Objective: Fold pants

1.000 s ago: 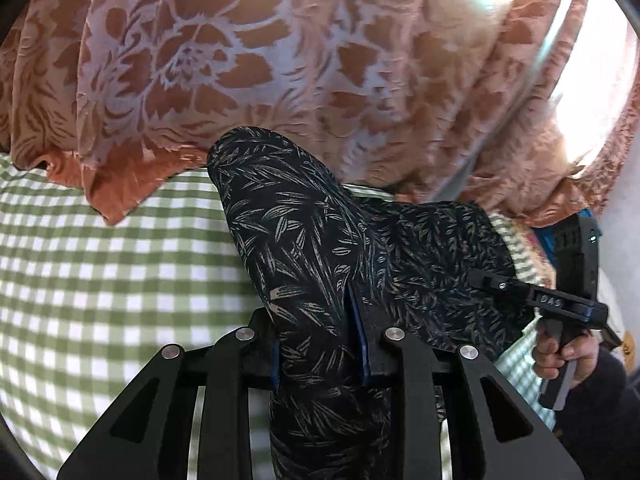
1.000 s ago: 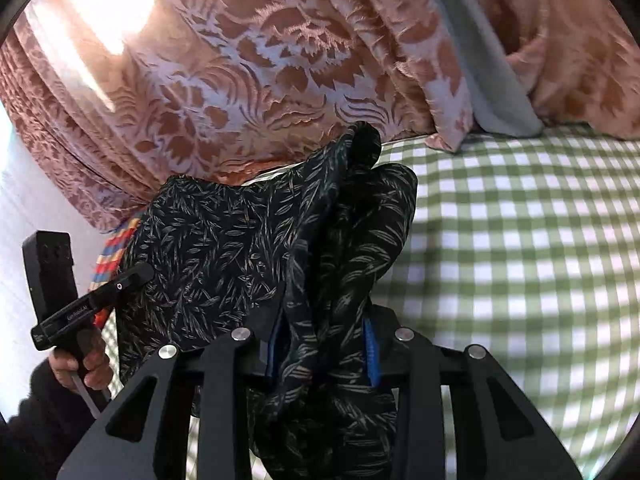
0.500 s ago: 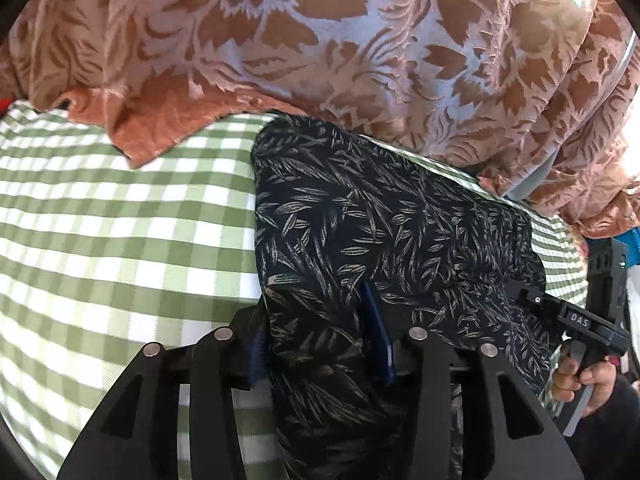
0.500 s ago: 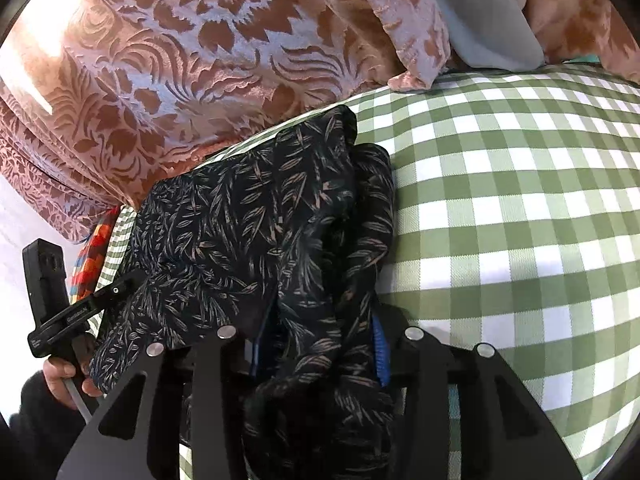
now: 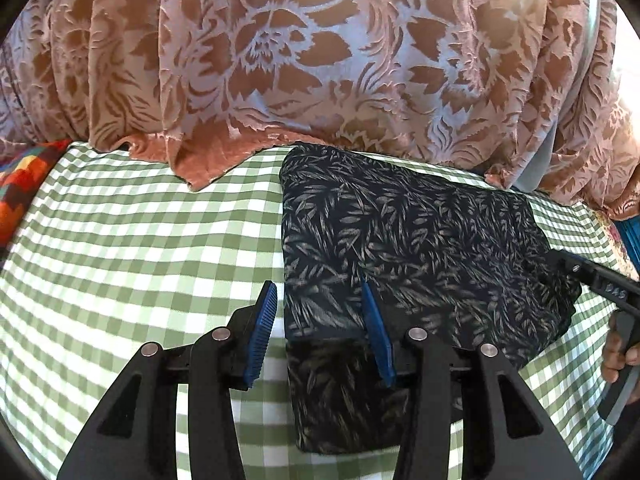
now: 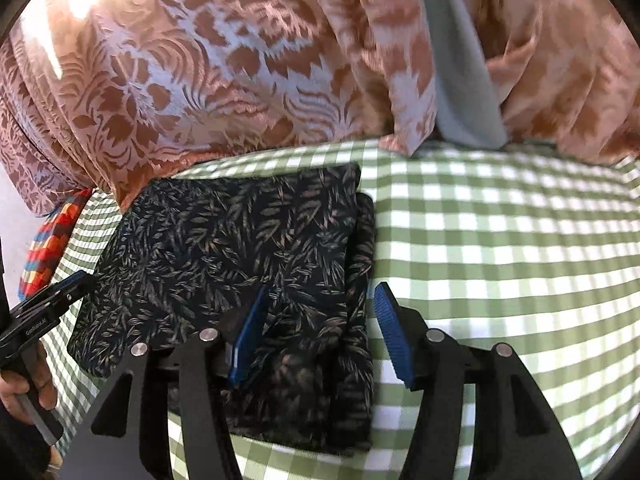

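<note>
The dark leaf-print pants (image 5: 400, 248) lie folded flat on the green checked cloth (image 5: 140, 248). My left gripper (image 5: 320, 316) is open over their near left corner. Its left pad (image 5: 266, 320) is clear of the fabric, and its right pad (image 5: 376, 332) rests over it without pinching. In the right wrist view the pants (image 6: 240, 240) show a doubled right edge. My right gripper (image 6: 320, 328) straddles that edge; its jaws are opening and the blue pads (image 6: 394, 332) stand apart from the fabric. Each view shows the other gripper at the frame's side, in a hand (image 5: 616, 356).
A brown and pink floral curtain (image 5: 320, 60) hangs down onto the far edge of the cloth, with a grey strip (image 6: 460, 80) in it. A bright patterned textile (image 5: 20, 184) lies at the far left. Checked cloth (image 6: 500, 260) stretches to the right of the pants.
Both grippers were shut on bunched pants held up; now the fold lies flat on the cloth and both sets of jaws have opened off the fabric.
</note>
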Demonstrator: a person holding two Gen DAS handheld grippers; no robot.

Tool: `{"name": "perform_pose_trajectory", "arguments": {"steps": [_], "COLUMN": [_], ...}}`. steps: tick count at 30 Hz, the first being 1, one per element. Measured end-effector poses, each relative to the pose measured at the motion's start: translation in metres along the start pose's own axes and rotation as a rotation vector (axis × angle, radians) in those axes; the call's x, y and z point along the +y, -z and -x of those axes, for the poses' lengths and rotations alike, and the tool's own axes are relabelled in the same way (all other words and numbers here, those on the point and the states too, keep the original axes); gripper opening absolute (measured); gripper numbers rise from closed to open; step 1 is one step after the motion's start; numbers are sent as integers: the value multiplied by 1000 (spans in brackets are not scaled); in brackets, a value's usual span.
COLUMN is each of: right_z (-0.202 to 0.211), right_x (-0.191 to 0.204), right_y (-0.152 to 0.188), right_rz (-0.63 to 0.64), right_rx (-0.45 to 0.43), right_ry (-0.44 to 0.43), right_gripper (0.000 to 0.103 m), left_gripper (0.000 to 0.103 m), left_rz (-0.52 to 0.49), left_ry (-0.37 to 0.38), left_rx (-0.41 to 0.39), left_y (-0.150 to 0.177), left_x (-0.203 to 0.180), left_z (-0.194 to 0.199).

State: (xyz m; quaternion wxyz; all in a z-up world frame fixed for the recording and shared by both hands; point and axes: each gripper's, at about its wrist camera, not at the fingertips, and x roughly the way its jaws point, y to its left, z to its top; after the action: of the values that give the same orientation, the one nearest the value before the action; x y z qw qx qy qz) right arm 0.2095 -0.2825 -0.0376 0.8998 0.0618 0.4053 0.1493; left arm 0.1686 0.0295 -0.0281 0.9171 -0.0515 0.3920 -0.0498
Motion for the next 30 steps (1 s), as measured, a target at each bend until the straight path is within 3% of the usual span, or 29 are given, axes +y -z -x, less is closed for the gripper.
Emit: {"name": "perform_pose_trajectory", "arguments": {"steps": [5,14,19,25,26,30], "right_z": [14,-14,-17,-15,-14,-15], "right_x": [18,13,7,11,13,17], "right_y": [7,28,33,37,39,40], "right_rz": [50,53,23,24,27,33], "right_rx": [-26,76,71,41,36,25], "right_ry": [0,40,24,49,58,88], "right_gripper": [54,50,50,50,50,50], "left_gripper": [43,43,44,56,62,64], "left_rz": [-35,-56,-56,12,49,84], "left_ry": [-20,-36,-43,-4,10,23], "left_rx": [5,24,23,29,36,38], "left_y": [9,16,19,25,26,26], "left_x": [-9,-12,-13,1,7,12], "left_z": [0,-12,-17,-27,-29,-29]}}
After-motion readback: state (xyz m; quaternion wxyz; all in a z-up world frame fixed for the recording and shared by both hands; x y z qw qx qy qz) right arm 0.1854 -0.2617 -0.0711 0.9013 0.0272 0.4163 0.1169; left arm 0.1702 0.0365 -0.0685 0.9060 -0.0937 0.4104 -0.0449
